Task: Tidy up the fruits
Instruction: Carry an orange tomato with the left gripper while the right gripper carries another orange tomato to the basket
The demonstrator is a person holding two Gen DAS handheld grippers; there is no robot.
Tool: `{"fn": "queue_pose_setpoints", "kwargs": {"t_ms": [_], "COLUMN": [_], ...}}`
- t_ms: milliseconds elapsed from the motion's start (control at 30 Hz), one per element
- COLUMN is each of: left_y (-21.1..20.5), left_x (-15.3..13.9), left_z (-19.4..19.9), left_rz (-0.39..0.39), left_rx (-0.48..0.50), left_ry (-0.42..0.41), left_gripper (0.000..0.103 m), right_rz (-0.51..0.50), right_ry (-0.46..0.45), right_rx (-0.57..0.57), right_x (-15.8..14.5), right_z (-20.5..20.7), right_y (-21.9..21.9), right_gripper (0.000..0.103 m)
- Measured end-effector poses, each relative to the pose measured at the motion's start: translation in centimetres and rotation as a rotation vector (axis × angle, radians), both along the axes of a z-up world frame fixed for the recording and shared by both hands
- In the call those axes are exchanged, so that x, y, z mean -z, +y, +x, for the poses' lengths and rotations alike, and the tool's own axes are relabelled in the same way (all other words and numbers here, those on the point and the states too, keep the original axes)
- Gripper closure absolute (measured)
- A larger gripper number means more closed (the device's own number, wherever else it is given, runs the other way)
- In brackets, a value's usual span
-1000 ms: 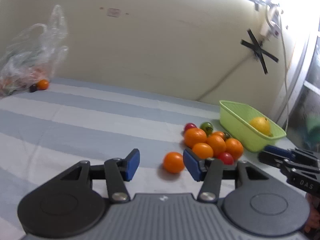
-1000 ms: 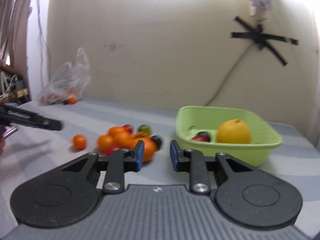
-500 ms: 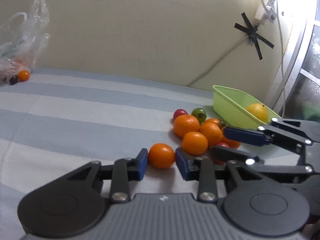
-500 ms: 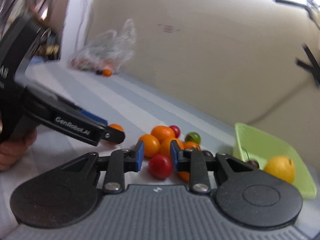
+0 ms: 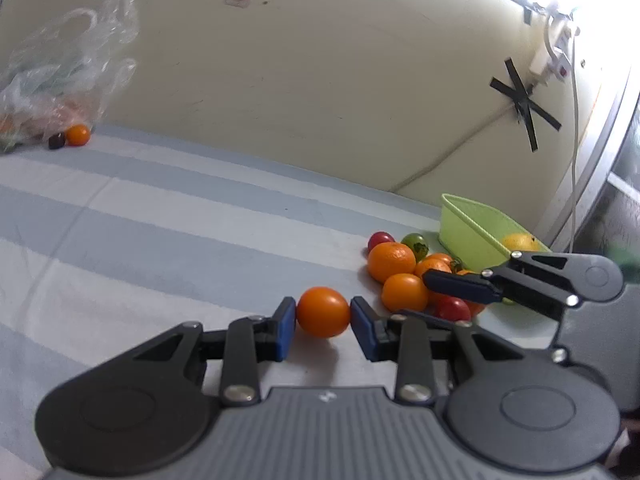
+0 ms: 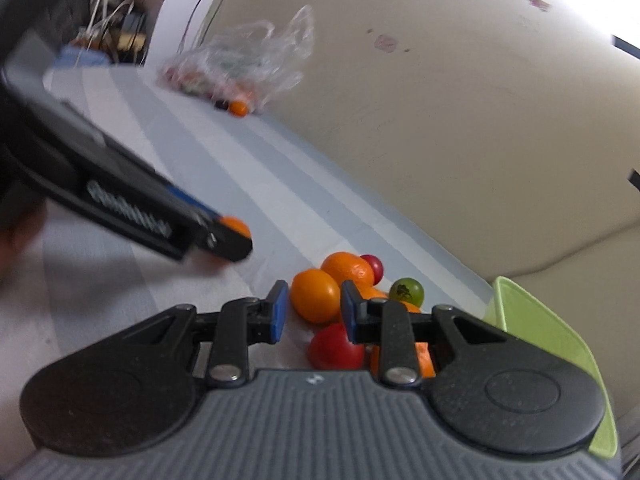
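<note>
Loose orange tomato (image 5: pixel 323 312) gripped by left gripper (image 5: pixel 323 322)
Jaws are closed on it; squeeze is kept gentle during transfer to the right-hand green basket (image 5: pixel 472 228).

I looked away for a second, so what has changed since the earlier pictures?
The left gripper closed on the lone orange tomato. The right gripper swung from the green basket over to the fruit pile. The pile, basket and plastic bag stayed put.

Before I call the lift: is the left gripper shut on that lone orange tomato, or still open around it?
Shut on it. In the left wrist view both blue pads of the left gripper press against the sides of the orange tomato.
</note>
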State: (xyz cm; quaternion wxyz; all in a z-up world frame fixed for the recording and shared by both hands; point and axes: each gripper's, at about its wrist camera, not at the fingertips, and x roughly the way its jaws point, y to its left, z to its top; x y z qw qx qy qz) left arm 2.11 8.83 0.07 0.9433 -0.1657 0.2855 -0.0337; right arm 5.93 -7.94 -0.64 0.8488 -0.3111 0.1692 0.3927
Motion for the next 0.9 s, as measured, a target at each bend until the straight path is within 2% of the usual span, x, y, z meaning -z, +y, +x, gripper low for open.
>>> {"fn": "queue_pose_setpoints", "kwargs": {"t_ms": [167, 300, 433, 533, 633, 800, 900], "left_y": [0.1, -0.1, -1.0, -2.5, -4.1, -7.5, -9.7], "left_x": [0.1, 0.0, -0.2, -0.5, -0.6, -1.3, -1.2], "left_z": [0.0, -0.4, -0.6, -0.8, -1.0, -0.9, -0.8], "left_rz": [-0.012, -0.019, 0.011, 0.053, 0.033, 0.027, 0.059], "left_rx": [0.009, 0.025, 0.066, 0.112, 0.187, 0.288, 0.338], "left_ry": [-0.008, -0.036, -0.049, -0.046, -0.034, -0.030, -0.012], "left_gripper": [0.072, 0.072, 0.072, 0.072, 0.072, 0.072, 0.072], "right_rz": [-0.092, -0.042, 0.096, 0.172, 0.213, 0.276, 0.300], "right_ry": [-0.129, -0.161, -0.111, -0.045, 0.018, 0.050, 0.088], "right_rx": [-0.015, 0.003, 0.047, 0.132, 0.229, 0.360, 0.400], "right_x": [1.2, 0.8, -1.2, -1.8, -1.5, -1.4, -0.9], "right_z": [-0.4, -1.5, -3.4, -4.2, -4.5, -4.8, -4.1], "right_y": [1.3, 0.1, -3.1, -6.3, -9.5, -13.3, -13.7], "right_gripper": [0.072, 0.073, 0.073, 0.073, 0.073, 0.073, 0.073]}}
